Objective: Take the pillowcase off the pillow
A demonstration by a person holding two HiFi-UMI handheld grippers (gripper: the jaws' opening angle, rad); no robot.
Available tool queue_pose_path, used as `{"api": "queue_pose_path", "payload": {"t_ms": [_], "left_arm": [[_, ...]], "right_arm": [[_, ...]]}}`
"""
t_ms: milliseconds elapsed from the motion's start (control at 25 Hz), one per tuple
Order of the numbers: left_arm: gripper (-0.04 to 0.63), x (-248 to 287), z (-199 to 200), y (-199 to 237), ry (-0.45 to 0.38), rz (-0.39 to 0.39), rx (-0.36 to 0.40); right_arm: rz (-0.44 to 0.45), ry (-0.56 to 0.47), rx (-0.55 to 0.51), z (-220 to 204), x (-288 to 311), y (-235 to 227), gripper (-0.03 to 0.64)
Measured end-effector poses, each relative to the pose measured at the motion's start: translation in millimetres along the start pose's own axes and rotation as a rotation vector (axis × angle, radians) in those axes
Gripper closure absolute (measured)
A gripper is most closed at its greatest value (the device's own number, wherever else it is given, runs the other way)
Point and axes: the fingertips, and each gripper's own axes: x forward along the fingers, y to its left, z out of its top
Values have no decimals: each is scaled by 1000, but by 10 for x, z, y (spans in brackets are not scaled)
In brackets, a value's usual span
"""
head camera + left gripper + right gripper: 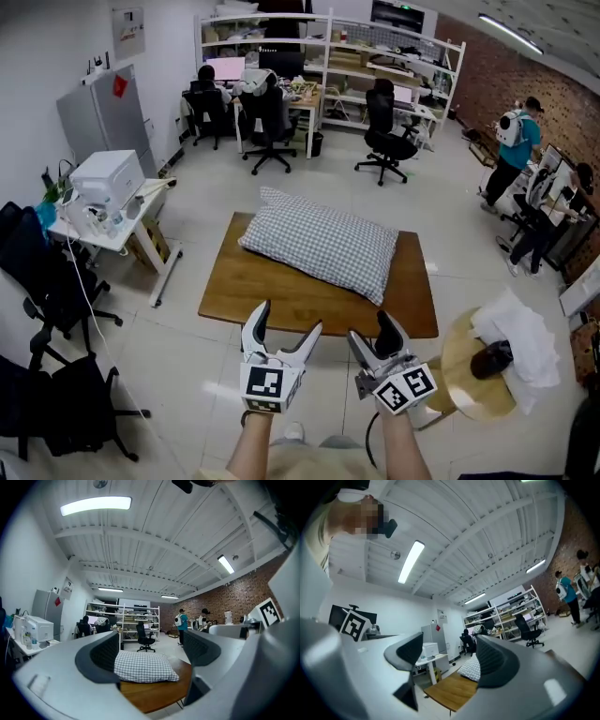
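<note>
A pillow in a grey-and-white checked pillowcase [319, 242] lies on a low wooden table [281, 292], towards its far side. Both grippers hang in the air short of the table's near edge, apart from the pillow. My left gripper [289, 319] is open with nothing between its jaws. My right gripper [371, 328] is open and empty too. In the left gripper view the pillow [144, 666] shows between the spread jaws, far ahead on the table [159, 694]. In the right gripper view part of the pillow [471, 667] shows beside the right jaw, on the table [447, 691].
A white side table with a printer [105, 180] stands at the left, black office chairs [47, 291] nearer. A round wooden stand with white cloth [511, 337] is at the right. People [516, 141] stand at the far right; desks and shelves [328, 56] line the back.
</note>
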Motion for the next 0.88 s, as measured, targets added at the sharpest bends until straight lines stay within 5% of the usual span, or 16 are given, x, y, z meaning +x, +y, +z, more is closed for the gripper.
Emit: {"api": "queue_pose_path", "payload": {"t_ms": [320, 640, 880], "left_arm": [[161, 390, -280, 350, 45, -34, -82], [161, 1186, -633, 436, 65, -25, -18], [161, 2133, -509, 100, 46, -65, 2]], "right_arm": [[-30, 20, 31, -155, 487, -337, 273], [-20, 8, 34, -362, 845, -1205, 273], [-27, -58, 1, 86, 1028, -2121, 273]]}}
